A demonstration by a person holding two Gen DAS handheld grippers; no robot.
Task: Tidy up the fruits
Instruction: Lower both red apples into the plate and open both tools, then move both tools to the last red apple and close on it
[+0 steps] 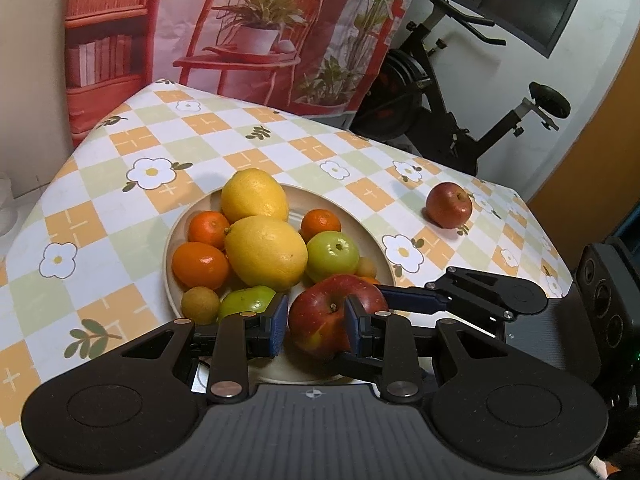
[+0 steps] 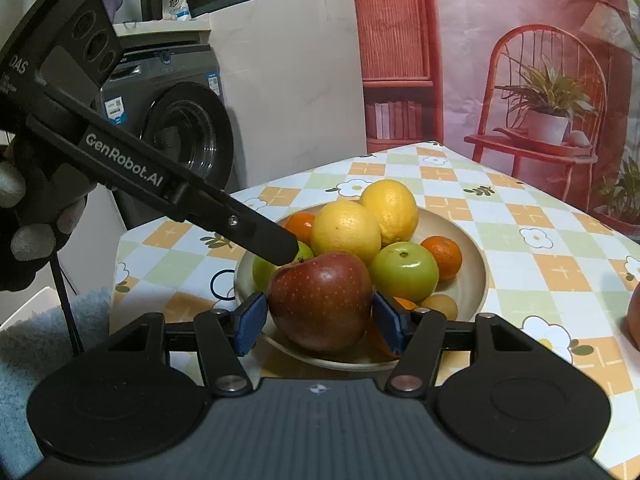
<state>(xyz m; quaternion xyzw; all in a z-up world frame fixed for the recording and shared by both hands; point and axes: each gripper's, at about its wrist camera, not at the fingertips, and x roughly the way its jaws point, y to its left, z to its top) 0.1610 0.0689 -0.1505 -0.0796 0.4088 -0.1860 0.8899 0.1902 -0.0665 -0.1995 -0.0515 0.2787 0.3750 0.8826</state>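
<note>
A beige plate (image 1: 372,232) holds two lemons (image 1: 266,252), several oranges (image 1: 200,265), green apples (image 1: 333,256) and small brown fruits (image 1: 200,304). A red apple (image 1: 320,320) sits at the plate's near edge. My left gripper (image 1: 316,326) has one pad on the apple's top and one pad beside it. My right gripper (image 2: 320,322) brackets the same red apple (image 2: 320,300), its blue pads (image 2: 250,324) at the apple's sides. The left gripper's finger (image 2: 276,246) shows from the left in the right wrist view, its tip on the apple. A second red apple (image 1: 449,205) lies alone on the tablecloth.
The checkered tablecloth (image 1: 132,200) covers the table. An exercise bike (image 1: 460,120) stands behind the far corner. A washing machine (image 2: 184,128) stands left of the table. A printed backdrop (image 1: 260,32) hangs behind.
</note>
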